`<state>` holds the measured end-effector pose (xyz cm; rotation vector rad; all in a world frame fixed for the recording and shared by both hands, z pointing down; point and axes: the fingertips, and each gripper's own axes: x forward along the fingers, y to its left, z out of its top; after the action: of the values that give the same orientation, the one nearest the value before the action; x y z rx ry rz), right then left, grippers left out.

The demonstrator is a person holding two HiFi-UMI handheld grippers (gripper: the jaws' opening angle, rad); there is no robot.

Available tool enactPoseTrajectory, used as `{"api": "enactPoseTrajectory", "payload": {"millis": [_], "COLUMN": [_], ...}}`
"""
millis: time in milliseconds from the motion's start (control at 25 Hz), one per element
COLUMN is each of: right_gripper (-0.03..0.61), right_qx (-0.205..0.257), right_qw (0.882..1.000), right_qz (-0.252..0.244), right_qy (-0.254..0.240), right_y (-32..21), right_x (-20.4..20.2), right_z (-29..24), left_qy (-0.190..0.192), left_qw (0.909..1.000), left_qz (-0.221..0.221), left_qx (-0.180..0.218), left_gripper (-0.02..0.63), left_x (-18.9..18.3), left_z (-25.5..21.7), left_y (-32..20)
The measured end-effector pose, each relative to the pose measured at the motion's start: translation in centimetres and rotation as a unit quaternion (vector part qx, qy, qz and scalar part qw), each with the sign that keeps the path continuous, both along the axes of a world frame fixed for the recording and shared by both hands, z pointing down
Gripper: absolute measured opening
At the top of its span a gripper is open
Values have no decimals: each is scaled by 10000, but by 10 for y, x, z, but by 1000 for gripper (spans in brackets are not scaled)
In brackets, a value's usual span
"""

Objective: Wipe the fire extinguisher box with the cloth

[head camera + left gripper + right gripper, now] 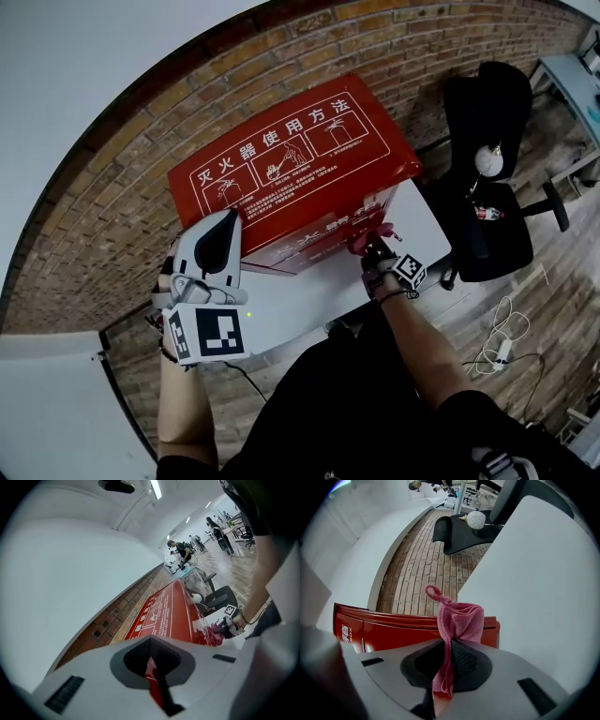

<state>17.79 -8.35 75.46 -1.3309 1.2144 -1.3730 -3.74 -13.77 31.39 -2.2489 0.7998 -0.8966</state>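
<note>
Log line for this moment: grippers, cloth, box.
left gripper: shut, empty | right gripper: shut on pink cloth | cloth near right end of fire extinguisher box

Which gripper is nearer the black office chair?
Right. The right gripper, holding the pink cloth, is at the corner of the red box nearest the chair; the left gripper is at the opposite end.

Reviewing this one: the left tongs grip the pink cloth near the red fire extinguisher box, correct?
Not the left. The right tongs grip the pink cloth near the red fire extinguisher box, as the right gripper view shows.
</note>
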Motion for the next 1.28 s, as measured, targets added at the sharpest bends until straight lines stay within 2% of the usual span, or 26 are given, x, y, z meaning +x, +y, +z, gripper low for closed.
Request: {"api": "enactPoseTrajectory", "payload": {"millis": [280,560,840,1280], "right_gripper": [51,51,51,51], "right_qx": [334,595,748,1333], "right_qw": [9994,9981,9970,9908], "right_qz": [-40,-132,-144,-167], "right_qy": [-100,50,121,155], "right_y": [-1,-2,-1,-3], "right_x": [-6,-11,-11,-10], "right_z": [-28,-62,-87,-147], "left_qy": [116,273,307,347], "left_qw": [9999,9996,9995,9993], "left_qz": [10,63,95,136], "left_qx": [-38,-34,-34,14], "left_gripper": [12,12,12,12], "left_x": [-1,-1,-1,-1], "left_z": [-1,-3,-3,-3], "left_y": [0,1,1,0]}}
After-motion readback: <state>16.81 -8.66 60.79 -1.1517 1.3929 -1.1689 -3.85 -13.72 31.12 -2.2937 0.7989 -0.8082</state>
